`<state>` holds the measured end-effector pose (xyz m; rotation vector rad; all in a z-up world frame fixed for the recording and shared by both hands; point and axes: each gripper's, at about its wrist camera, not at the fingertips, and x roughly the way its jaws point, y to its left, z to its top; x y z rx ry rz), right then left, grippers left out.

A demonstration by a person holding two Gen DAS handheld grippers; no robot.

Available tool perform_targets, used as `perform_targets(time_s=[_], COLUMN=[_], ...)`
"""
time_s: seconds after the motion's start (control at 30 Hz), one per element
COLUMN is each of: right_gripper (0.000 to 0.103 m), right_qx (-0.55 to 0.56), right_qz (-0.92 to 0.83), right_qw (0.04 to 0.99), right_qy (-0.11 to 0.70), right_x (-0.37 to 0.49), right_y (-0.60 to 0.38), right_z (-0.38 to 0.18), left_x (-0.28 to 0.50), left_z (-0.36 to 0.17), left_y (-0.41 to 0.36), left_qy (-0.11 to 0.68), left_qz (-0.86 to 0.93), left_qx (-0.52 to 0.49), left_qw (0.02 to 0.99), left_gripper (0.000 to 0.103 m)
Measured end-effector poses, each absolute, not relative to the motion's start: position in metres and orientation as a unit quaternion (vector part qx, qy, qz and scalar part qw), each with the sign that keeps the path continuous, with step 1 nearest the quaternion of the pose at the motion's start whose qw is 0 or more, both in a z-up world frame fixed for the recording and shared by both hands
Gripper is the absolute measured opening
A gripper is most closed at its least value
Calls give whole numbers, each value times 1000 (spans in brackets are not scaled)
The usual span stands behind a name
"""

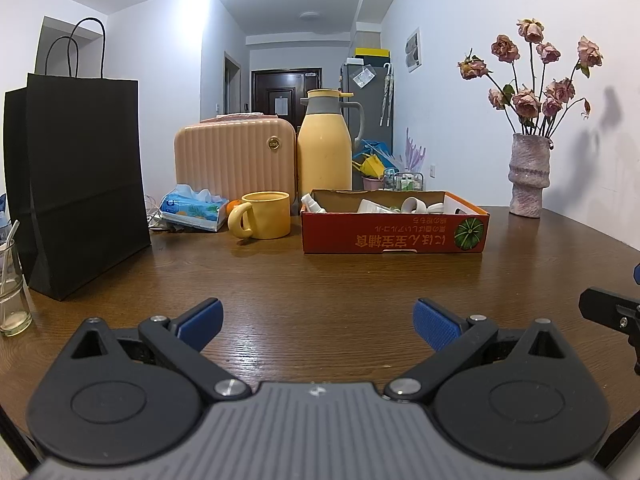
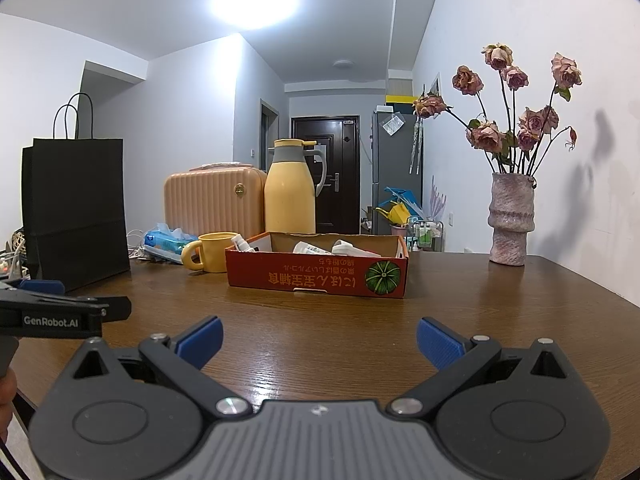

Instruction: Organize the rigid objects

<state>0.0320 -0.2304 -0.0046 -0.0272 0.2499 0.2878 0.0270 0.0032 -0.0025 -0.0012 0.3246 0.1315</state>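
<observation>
Both grippers' fingers (image 1: 434, 322) spread empty, red box (image 1: 394, 232) well ahead.

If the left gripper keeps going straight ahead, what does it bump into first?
Probably the red cardboard box. The left gripper is open and holds nothing, with bare wooden table ahead of it. The yellow mug sits a little off to the left, though depth is hard to judge.

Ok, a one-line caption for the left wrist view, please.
Open left claw hovers over the wooden table, facing a red cardboard box of small white items beside a yellow mug.
</observation>
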Motion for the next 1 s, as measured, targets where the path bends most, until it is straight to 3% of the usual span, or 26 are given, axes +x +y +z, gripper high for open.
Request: perform_targets(time_s=[1.0], right_gripper=[103], right_qx=[-13], right_qz=[146], right_qw=[980], right_qy=[136], right_x=[37], right_y=[-228], right_z=[-10], left_x=[33], left_z=[-5], left_y=[5], left_qy=[164], left_qz=[55], left_qx=[-5], left_qw=[985], left_gripper=[103])
